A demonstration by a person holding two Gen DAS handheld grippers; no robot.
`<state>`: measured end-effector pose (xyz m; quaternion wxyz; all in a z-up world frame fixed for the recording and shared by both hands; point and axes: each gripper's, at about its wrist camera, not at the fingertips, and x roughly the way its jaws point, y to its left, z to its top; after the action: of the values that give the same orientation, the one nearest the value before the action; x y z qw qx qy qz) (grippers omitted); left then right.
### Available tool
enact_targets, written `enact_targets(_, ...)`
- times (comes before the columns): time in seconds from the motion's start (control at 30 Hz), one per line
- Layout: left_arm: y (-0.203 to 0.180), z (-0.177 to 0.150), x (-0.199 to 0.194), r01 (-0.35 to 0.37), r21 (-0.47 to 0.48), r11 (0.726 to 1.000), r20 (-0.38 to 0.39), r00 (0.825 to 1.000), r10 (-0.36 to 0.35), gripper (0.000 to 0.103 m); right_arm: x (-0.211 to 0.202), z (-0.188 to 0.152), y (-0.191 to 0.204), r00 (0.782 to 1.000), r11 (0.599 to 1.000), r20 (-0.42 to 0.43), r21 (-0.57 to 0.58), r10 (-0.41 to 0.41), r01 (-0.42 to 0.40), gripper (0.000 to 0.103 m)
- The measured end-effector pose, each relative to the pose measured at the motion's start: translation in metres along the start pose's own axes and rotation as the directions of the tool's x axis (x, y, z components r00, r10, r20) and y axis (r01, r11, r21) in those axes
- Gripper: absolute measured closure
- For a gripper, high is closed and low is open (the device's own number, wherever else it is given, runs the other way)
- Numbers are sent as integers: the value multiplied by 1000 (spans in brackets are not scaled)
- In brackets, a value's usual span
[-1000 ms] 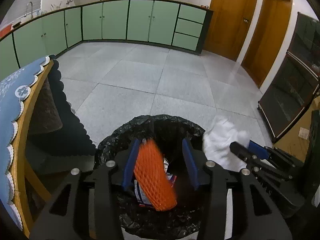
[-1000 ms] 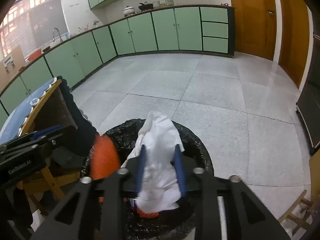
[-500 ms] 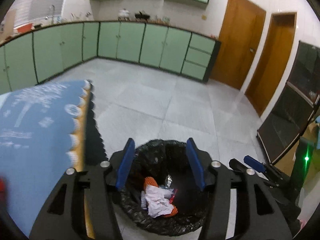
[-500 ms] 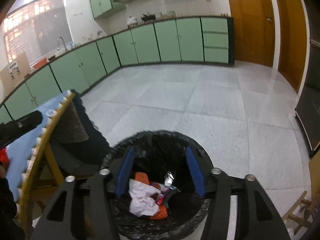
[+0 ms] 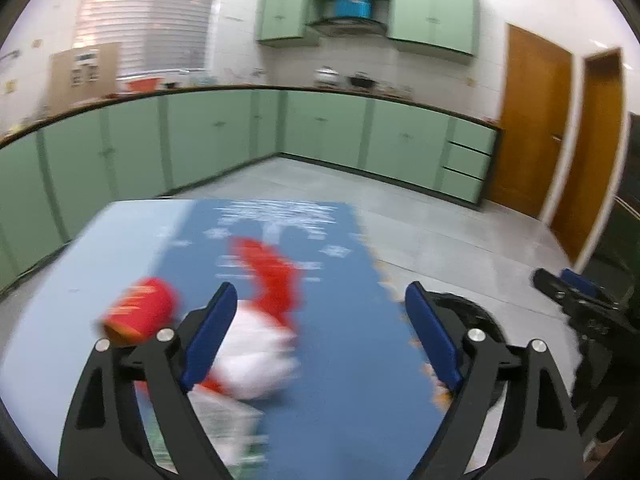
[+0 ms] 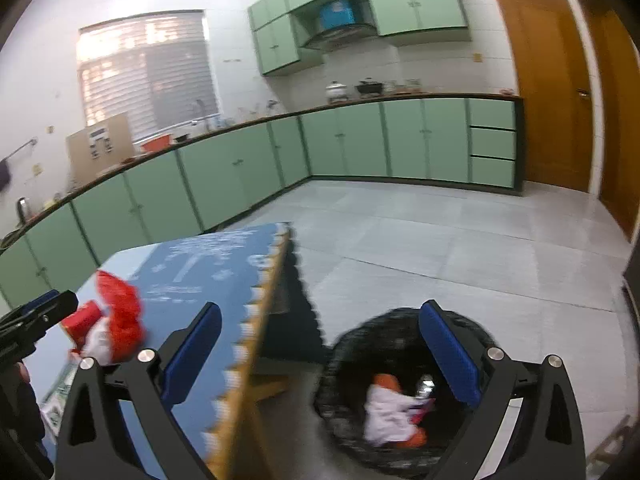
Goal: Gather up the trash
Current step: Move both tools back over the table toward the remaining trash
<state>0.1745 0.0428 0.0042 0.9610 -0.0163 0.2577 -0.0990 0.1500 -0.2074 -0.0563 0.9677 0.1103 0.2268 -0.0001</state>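
My left gripper [image 5: 320, 332] is open and empty above the blue-clothed table [image 5: 340, 320]. On the table lie a red paper cup [image 5: 140, 314] on its side, a red and white crumpled wrapper [image 5: 264, 320] and a printed sheet [image 5: 228, 428], all blurred. My right gripper [image 6: 320, 356] is open and empty, above the gap between the table edge [image 6: 256, 344] and the black-lined trash bin [image 6: 400, 392]. The bin holds a white tissue [image 6: 388, 416] and orange netting [image 6: 386, 382]. The cup [image 6: 82, 320] and wrapper [image 6: 118, 320] also show in the right wrist view.
Green cabinets [image 6: 240, 176] run along the far walls. Wooden doors [image 5: 532, 120] stand at the right. Grey tiled floor [image 6: 460, 248] lies beyond the bin. The other gripper shows at each view's edge, the right one [image 5: 576, 300] and the left one [image 6: 36, 320].
Both grippers let go of the orange netting and white tissue into the bin, then rose and swung left toward the table. The left one is now over the tabletop trash.
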Motion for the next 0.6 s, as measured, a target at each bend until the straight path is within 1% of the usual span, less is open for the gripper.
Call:
enact_targets(0.07,30,1,-9,-93,9,996,23,995,93,17,7,0,25,999,999,-9,-23,36,-36,6)
enact_targets(0.17,63,0,-14,-173,14,985,17,985,172,17,24,-1,62,995,995,-44,-52,88,-90,6)
enact_targets(0.3,104,3,-11,-211,-36,977,-9,978,211,17,51,-4,111,983,983,-93,-82,159,-167,6)
enact_targets(0.4,125,1,-11,-221,-62,973,-18,975,220,17,73,-7,142,971,972,-132,-104,198,-212,7)
enact_targets(0.43,128,1,-11,-225,-62,972,-23,974,224,17,80,-7,151,968,969,-144,-111,204,-221,8)
enact_targets(0.5,137,-1,-8,-229,-73,971,-33,973,227,17,90,-11,164,962,964,-165,-121,216,-237,15)
enact_targets(0.57,144,-3,-7,-229,-81,970,-39,973,226,17,100,-12,177,956,961,-194,-126,219,-246,19)
enact_targets(0.6,146,-4,-7,-231,-82,969,-38,973,229,17,101,-14,181,950,957,-204,-121,234,-262,19)
